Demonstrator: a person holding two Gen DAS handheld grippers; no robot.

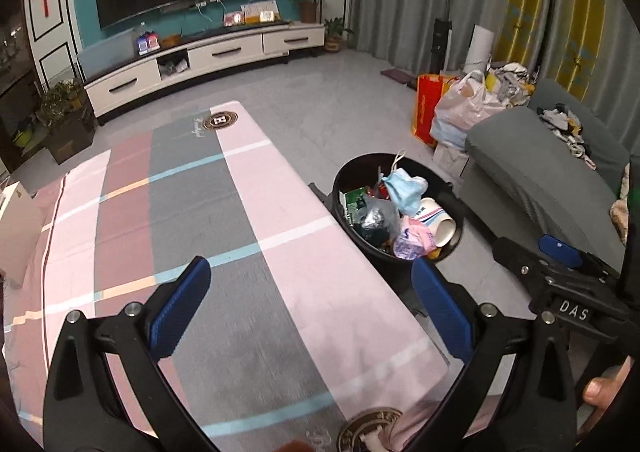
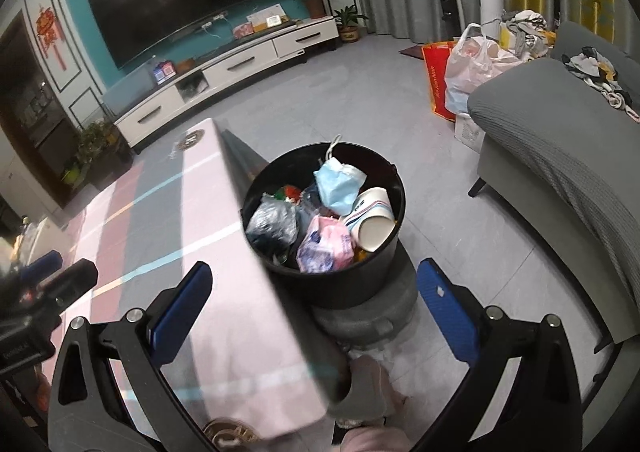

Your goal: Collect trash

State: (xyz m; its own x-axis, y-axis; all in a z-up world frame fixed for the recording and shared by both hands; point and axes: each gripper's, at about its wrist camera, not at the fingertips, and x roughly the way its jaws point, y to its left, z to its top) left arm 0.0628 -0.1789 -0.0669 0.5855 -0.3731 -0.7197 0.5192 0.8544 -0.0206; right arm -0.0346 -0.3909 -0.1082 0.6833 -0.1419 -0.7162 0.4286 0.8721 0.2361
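Both claws gape; table [image 2: 224,292] edge hides bin [image 2: 340,284] side.

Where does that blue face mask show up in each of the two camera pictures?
Left wrist view: the blue face mask lies right of centre, on top of the trash in the black bin beside the table.
Right wrist view: the mask sits near the centre, on top in the same bin.
Shared landmark: the white paper cup lying right beside it.
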